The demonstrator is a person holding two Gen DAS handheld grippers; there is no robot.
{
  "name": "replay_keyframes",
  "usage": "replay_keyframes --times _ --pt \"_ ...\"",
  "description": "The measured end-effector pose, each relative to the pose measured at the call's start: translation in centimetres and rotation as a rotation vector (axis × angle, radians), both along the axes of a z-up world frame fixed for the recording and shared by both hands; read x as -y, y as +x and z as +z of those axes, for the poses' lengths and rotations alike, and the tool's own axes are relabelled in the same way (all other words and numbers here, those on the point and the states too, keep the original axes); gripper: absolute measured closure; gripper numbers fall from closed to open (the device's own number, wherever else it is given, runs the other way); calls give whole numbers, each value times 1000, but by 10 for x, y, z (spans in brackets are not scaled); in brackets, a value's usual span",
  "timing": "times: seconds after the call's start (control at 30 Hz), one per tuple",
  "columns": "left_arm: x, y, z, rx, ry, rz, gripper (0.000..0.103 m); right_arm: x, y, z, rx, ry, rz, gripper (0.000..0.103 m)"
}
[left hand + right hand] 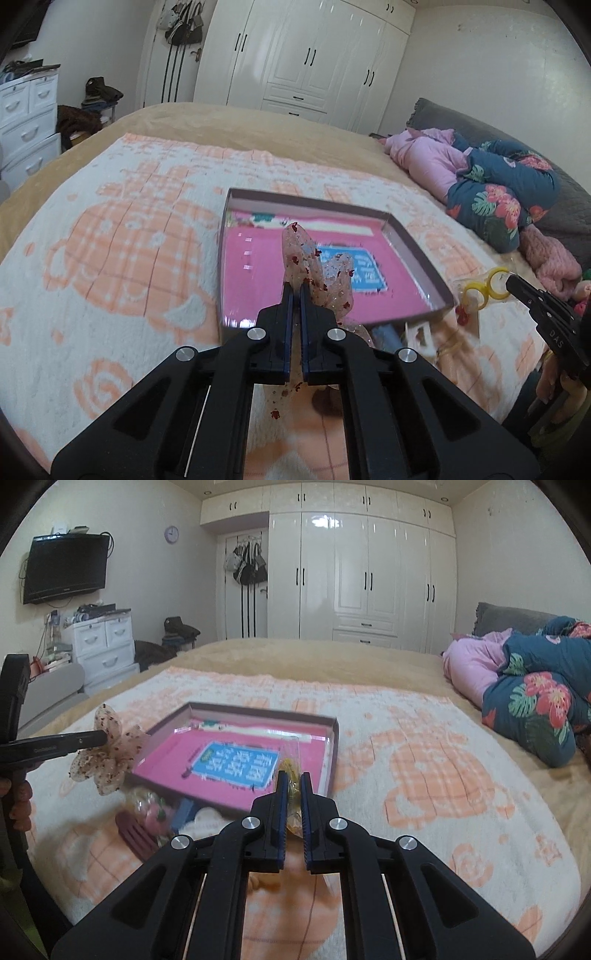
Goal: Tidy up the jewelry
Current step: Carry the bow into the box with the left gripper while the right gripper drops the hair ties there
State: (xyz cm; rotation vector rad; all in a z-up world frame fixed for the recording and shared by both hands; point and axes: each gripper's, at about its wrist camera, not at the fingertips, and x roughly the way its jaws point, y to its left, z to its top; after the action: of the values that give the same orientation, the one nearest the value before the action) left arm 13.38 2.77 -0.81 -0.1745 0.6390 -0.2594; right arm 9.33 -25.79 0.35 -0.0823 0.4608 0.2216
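My left gripper [295,286] is shut on a sheer beige bow [301,251] with red specks, held up in front of a shallow box [417,247] with a pink floor. In the right wrist view the same bow [107,764] hangs from the left gripper [105,738] just left of the box [332,746]. My right gripper [293,775] is shut on a clear packet of yellow rings [288,766], above the box's near edge. In the left wrist view the right gripper [511,280] holds those yellow rings [474,291] right of the box.
The box lies on a white and orange blanket [424,775] over a bed. Loose pieces lie by its near edge: a pink flower in a clear packet [151,808] and a dark pink comb [135,834]. Bundled pink and floral bedding [535,709] fills the right side.
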Motion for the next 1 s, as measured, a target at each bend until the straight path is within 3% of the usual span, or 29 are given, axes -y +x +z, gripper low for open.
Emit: replay_keyframes --times 0.37,1.0 --pt "2 36 0 -10 -10 12 103 3 43 6 6 -3 -22 96" --pt "9 87 -36 -94 2 33 103 -15 115 -31 -94 22 11 96"
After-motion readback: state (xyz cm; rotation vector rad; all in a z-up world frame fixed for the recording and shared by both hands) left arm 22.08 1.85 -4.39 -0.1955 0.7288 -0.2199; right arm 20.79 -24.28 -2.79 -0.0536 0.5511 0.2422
